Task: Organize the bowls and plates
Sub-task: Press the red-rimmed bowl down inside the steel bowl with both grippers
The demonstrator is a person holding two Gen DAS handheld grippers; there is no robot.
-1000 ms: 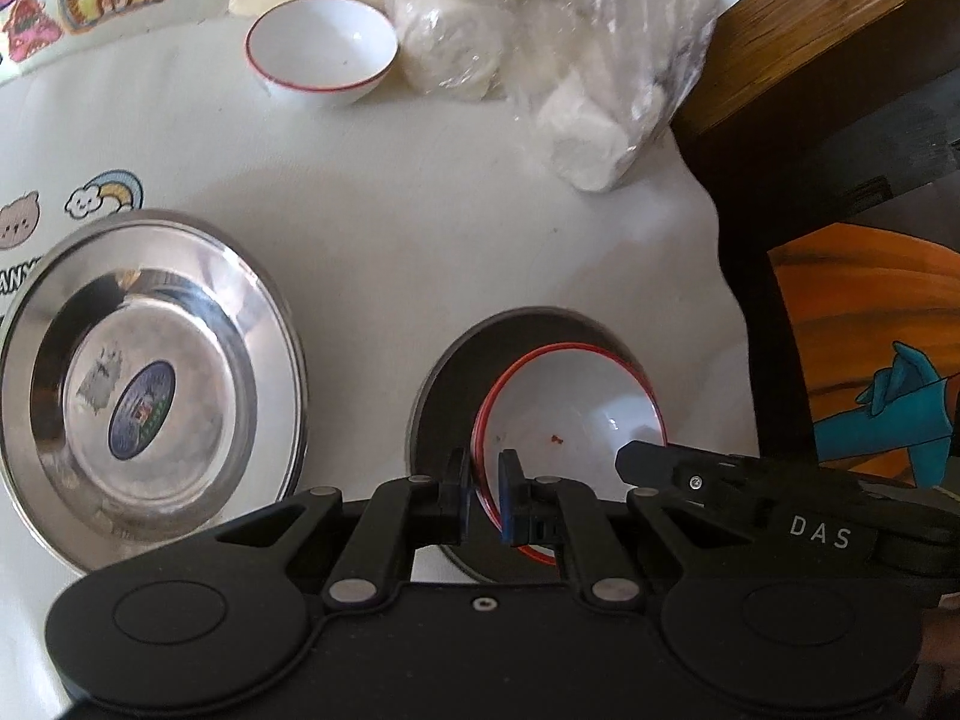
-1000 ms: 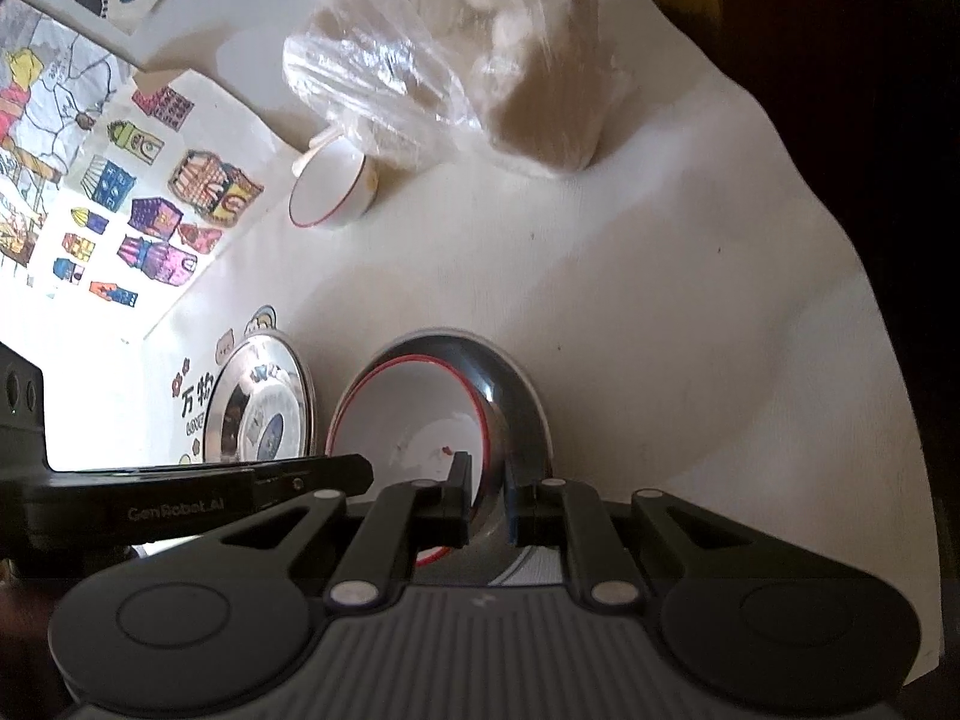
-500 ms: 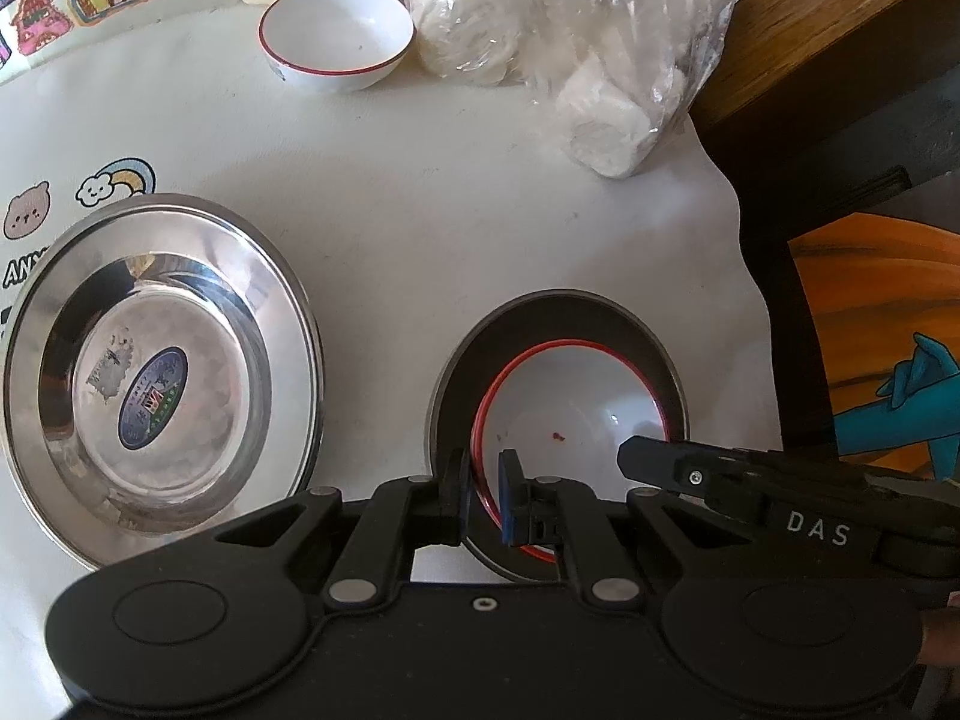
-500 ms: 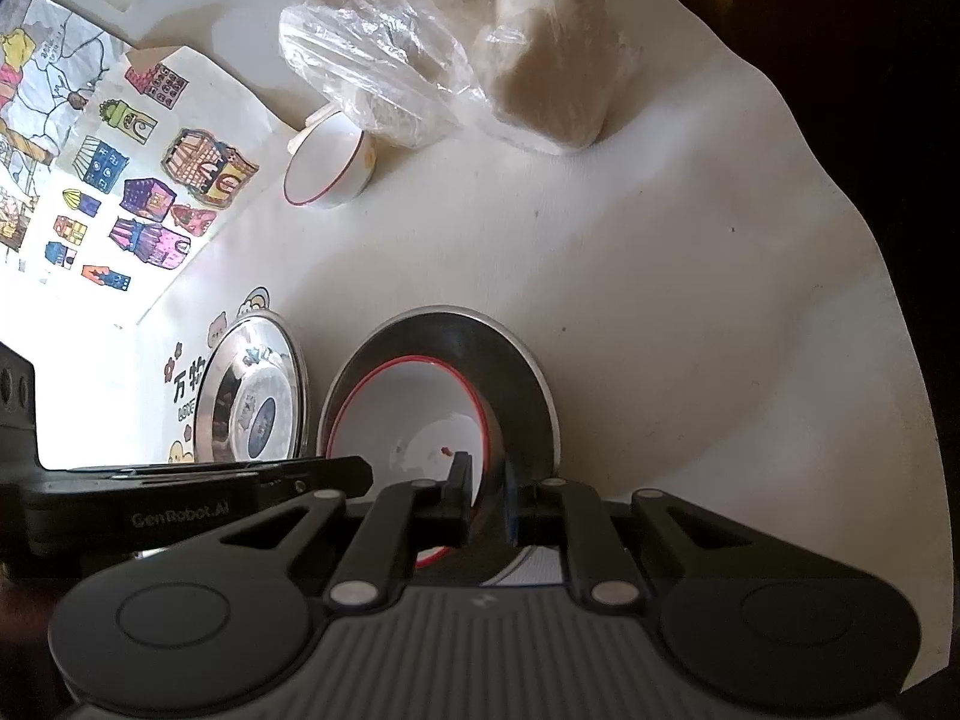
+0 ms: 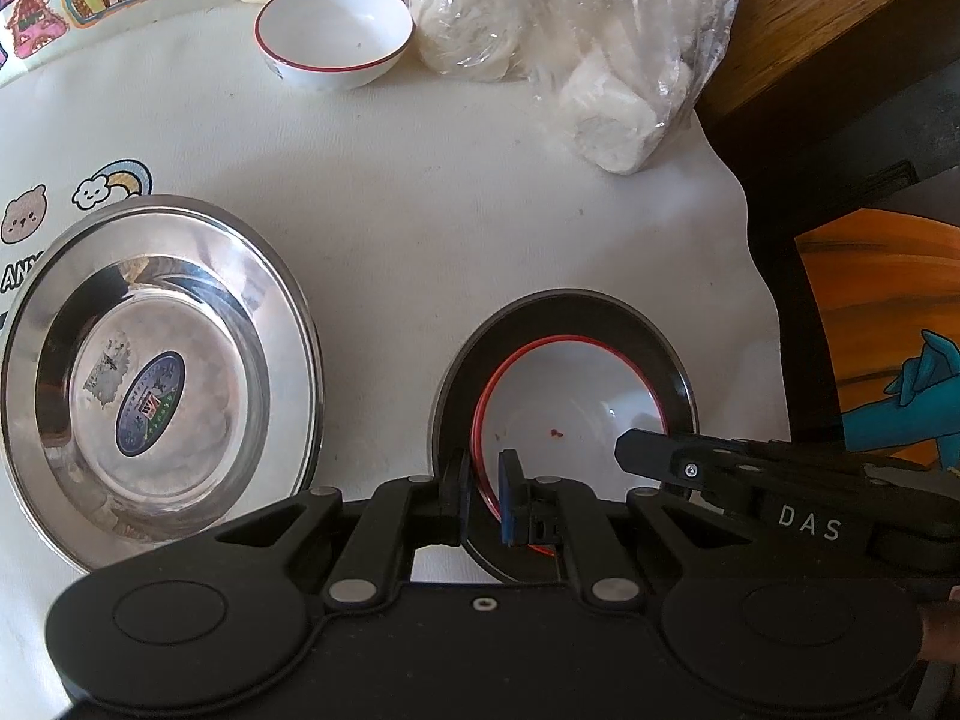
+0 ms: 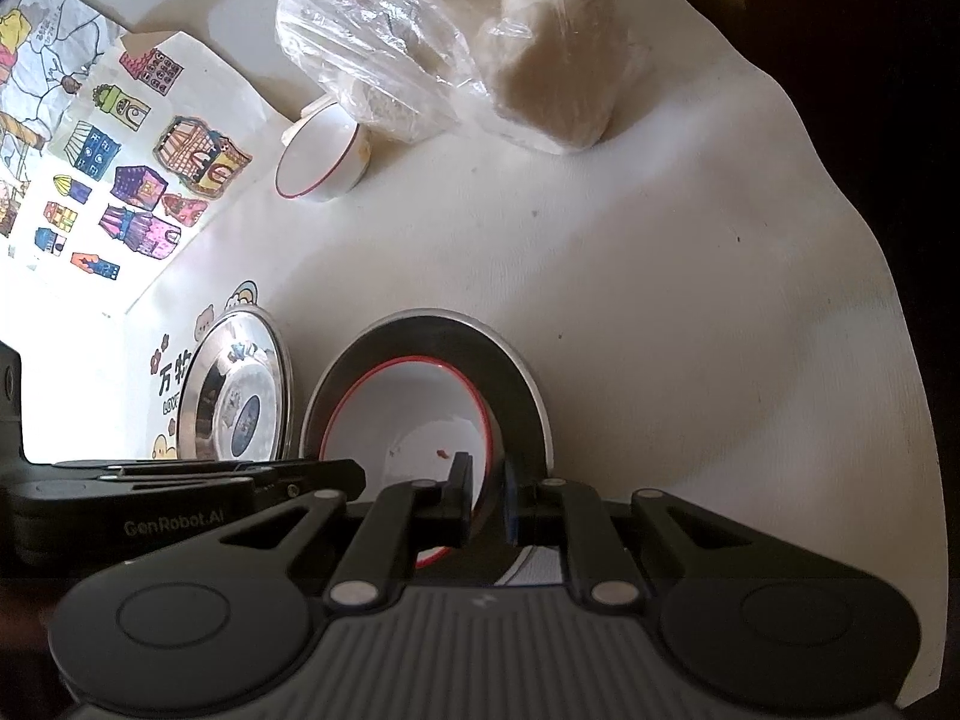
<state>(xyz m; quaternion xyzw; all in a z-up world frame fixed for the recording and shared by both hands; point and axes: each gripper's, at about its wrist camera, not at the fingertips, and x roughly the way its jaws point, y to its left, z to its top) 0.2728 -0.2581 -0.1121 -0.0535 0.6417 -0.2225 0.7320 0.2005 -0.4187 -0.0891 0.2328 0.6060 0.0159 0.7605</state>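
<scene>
Left gripper: mine, fingers nearly together, pinching the near-left rim of the red-rimmed bowl, one finger outside the rim, one inside.
Right gripper: mine, fingers pinching the near-right wall of the same bowl, one finger inside, one outside between bowl and plate.
Red-rimmed bowl: white, sits inside the small steel plate, held from both sides; a few red specks on its bottom.
Small steel plate: under the bowl, on the white cloth near the cloth's right edge; whether it touches the cloth I can't tell.
Big steel plate: to the left of the small one, flat on the cloth, sticker in its middle, apart from the small plate.
Second bowl: white with red rim, far side of the cloth, just beside the plastic bag.
Plastic bag: clear, holds pale lumps, at the far right.
White cloth: covers the table; cartoon stickers at left.
</scene>
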